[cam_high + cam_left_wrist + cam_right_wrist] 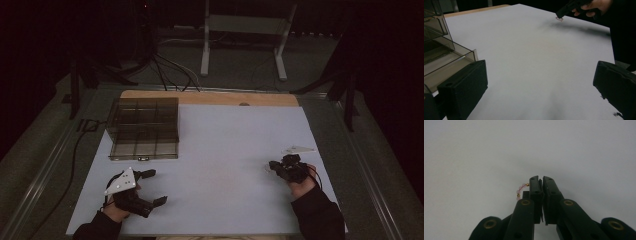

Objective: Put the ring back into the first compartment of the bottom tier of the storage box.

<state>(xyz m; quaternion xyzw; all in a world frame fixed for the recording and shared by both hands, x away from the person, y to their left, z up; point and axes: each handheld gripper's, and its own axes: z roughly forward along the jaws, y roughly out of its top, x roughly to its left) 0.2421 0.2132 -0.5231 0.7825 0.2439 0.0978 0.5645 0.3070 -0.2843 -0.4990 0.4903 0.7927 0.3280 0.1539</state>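
Observation:
A small loop of pink beads (520,190) with tiny gold ones sticks out at the left of my right gripper (541,180). Its jaws are pressed together on the loop. In the left gripper view the same bead loop (559,18) hangs at the tip of the right gripper (564,10), just over the white mat. From above, the right gripper (273,165) sits at the mat's right side. My left gripper (156,187) stands open near the front left with nothing between its jaws (540,72).
A clear brown compartment box (145,129) stands on the mat's back left, close to my left jaw (439,50). The white mat (225,145) covers a wooden table. Beyond the table are a white stand (245,30) and floor cables (170,70).

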